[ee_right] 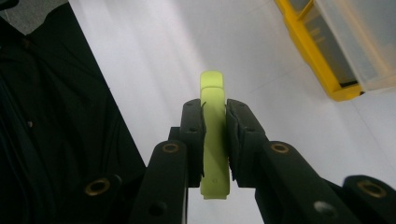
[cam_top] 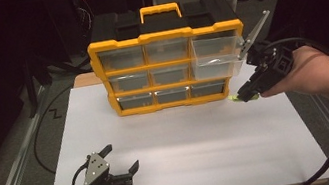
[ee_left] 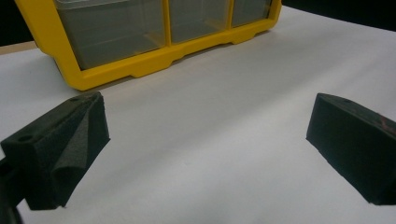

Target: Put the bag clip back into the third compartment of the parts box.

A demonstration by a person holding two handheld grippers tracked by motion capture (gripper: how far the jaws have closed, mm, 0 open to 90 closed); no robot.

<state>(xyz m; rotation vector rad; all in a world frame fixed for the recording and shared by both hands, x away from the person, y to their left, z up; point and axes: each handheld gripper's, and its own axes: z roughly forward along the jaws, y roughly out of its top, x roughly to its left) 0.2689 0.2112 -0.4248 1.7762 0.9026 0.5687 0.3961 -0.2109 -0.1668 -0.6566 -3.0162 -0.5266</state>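
A yellow and black organizer point(cam_top: 164, 35) with clear drawers stands at the back of the white tabletop point(cam_top: 185, 139). One clear drawer point(cam_top: 216, 58) in its upper right sticks out toward me. My right gripper point(cam_top: 241, 96) hovers just off the organizer's lower right corner, shut on a flat lime-green piece point(cam_top: 246, 99). In the right gripper view the green piece point(ee_right: 215, 140) is clamped upright between the jaws of the right gripper point(ee_right: 215, 107), with the organizer point(ee_right: 322, 70) off to the upper right. My left gripper point(cam_top: 122, 156) rests low at the front left, open and holding nothing; this gripper point(ee_left: 208, 116) faces the organizer's bottom row point(ee_left: 140, 65).
A black cable point(cam_top: 41, 138) trails on the floor left of the table. Metal rails point(cam_top: 11, 174) run along both sides. A dark sleeve point(ee_right: 56, 116) takes up the left of the right gripper view. Bare white surface lies between the two grippers.
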